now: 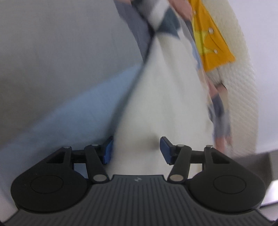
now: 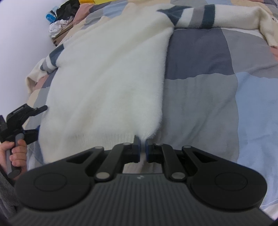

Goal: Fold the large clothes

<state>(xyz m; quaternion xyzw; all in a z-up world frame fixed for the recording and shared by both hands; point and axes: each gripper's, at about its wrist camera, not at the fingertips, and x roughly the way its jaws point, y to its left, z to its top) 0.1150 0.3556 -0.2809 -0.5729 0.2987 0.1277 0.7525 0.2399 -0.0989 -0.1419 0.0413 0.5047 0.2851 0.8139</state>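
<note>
Sweater fabric [image 1: 161, 107], white and fuzzy, is seen in the left wrist view running away from the left gripper [image 1: 136, 151] toward the top of the picture, where dark teal and grey stripes cross it. The gripper's jaws stand partly apart, and the white knit lies between the blue pads [image 1: 164, 146]; whether the pads press on it cannot be told, as the picture is blurred. A patchwork bedcover [image 1: 73, 111] in pale blue and grey is seen to the left of the garment. A yellow-orange piece with small studs [image 1: 211, 40] is seen at the upper right, beside a cream ribbed textile [image 1: 243, 83].

In the right wrist view, the sweater [image 2: 107, 83] is spread flat on the bed, its ribbed hem nearest the camera. The right gripper [image 2: 142, 147] is closed tight on the hem's right corner, a thin pinch of knit being caught between its pads. A striped sleeve [image 2: 199, 16] is stretched to the right across the bedcover [image 2: 217, 90], which is made of grey, blue, cream and pink blocks. At the left edge, the left gripper [image 2: 26, 120] is held by a hand [image 2: 15, 153] at the hem's other corner. A heap of dark and white items [image 2: 62, 19] is seen by the plain wall [image 2: 19, 43].
</note>
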